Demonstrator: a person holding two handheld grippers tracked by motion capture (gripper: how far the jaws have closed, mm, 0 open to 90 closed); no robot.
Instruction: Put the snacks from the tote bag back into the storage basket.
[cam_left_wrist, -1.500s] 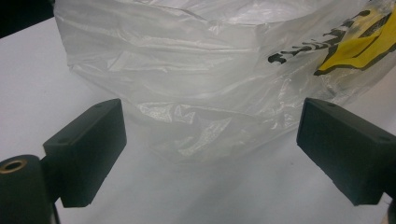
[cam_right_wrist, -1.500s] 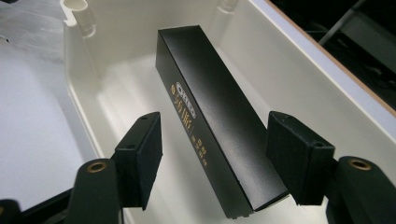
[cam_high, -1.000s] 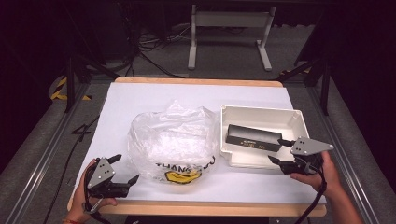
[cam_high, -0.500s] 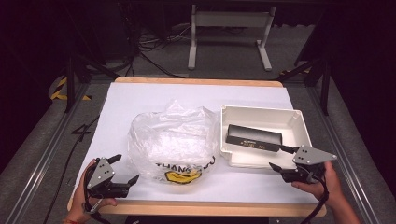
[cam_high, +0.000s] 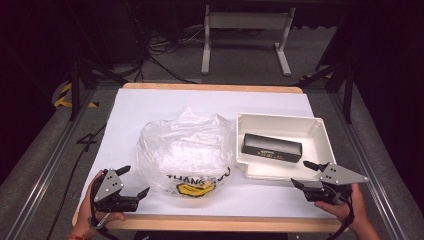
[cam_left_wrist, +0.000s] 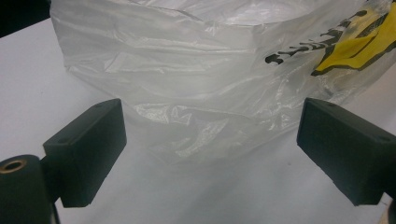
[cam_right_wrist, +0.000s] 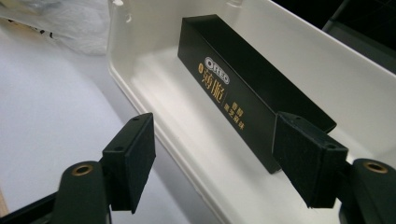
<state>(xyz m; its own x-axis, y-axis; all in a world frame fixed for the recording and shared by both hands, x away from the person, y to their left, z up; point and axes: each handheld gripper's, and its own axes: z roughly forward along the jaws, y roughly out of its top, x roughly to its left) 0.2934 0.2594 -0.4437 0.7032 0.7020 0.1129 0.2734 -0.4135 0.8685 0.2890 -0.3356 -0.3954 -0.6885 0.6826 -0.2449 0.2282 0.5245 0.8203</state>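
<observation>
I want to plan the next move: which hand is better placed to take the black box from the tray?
Right. The right gripper, jaws open, sits at the tray edge, facing the black box. The left gripper faces the bag.

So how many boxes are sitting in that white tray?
1. A long black box lies across the middle of the white tray. Nothing else shows in the tray, though its near wall hides a strip of floor.

Black carton (cam_right_wrist: 243, 88), gold lettering, lying lengthwise in white tray (cam_right_wrist: 140, 70). Right gripper (cam_right_wrist: 215, 158): jaws parted, just opened wider, nothing between them but the tray's near rim. Crumpled clear bag (cam_right_wrist: 60, 18) beyond, on white table (cam_right_wrist: 42, 116).
</observation>
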